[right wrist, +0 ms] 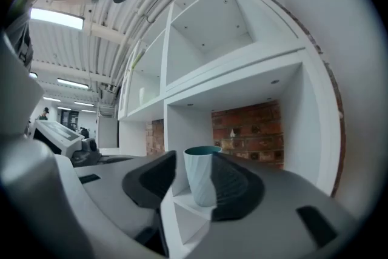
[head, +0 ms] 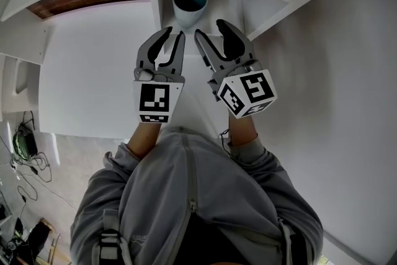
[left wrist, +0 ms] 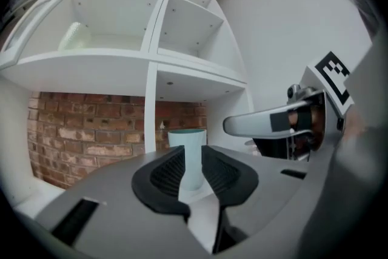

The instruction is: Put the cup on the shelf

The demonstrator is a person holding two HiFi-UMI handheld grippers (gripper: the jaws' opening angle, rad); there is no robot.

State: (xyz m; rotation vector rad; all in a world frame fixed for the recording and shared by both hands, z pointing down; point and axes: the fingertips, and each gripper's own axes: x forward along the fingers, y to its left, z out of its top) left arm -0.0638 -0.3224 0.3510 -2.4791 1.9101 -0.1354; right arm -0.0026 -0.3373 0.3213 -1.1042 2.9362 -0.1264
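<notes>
A pale blue cup [head: 190,4] with a teal inside stands upright on the floor of a lower compartment of the white shelf unit [head: 260,0], close to its upright divider. Both grippers hang level in front of the cup, apart from it. My left gripper [head: 174,33] has its jaws only a narrow gap apart, with nothing between them; the cup [left wrist: 189,158] shows beyond that gap. My right gripper [head: 209,28] stands open wider and is also empty, and the cup [right wrist: 202,176] stands some way ahead of its jaws.
A brick wall [left wrist: 91,130] backs the lower compartments. In an upper left compartment sits a pale object [left wrist: 73,36]. A white wall [head: 335,102] rises to the right of the shelf unit. Cables [head: 25,149] lie on the floor at the left.
</notes>
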